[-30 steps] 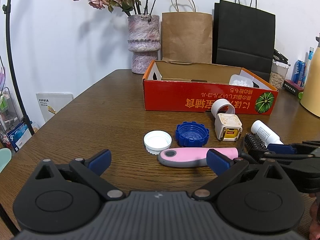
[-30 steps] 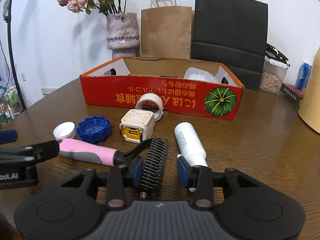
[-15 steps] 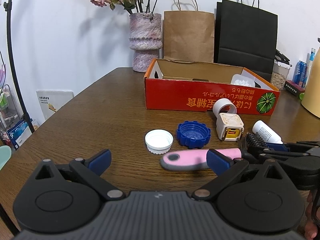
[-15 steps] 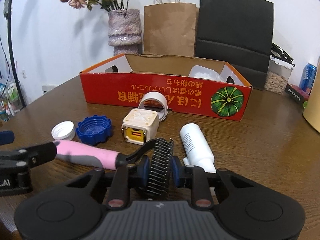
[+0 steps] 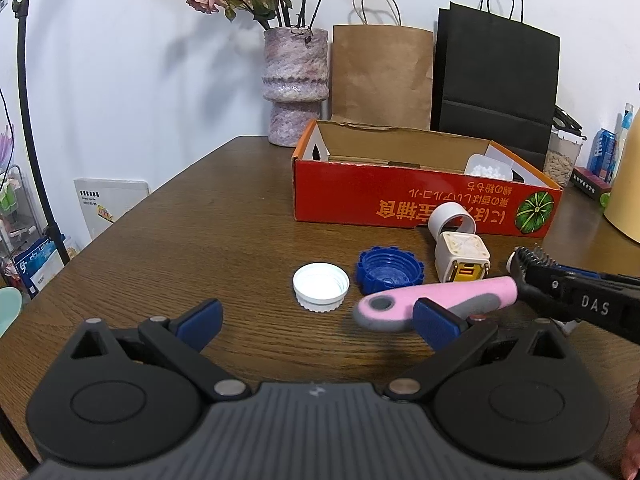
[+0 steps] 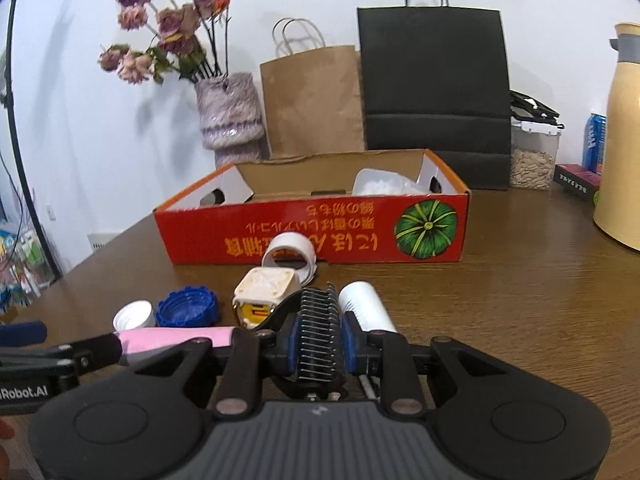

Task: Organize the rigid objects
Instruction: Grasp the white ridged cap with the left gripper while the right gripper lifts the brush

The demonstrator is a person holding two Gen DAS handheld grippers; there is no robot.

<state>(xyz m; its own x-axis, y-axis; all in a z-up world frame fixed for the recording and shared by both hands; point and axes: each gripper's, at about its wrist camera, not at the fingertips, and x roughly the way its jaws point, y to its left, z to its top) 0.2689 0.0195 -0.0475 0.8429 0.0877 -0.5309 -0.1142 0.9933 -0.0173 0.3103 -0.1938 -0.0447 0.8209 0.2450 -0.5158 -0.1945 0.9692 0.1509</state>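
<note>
Right gripper point(image 6: 320, 346) clamped on the black comb head of a pink-handled grooming brush point(image 6: 172, 340), lifted just off the brown wooden table point(image 6: 500, 304). Left gripper point(image 5: 316, 320) spread wide, holding nothing. Probably mid-carry; next, over the white bottle point(image 6: 366, 306) and into the red cardboard box point(image 6: 320, 228) beyond.
</note>
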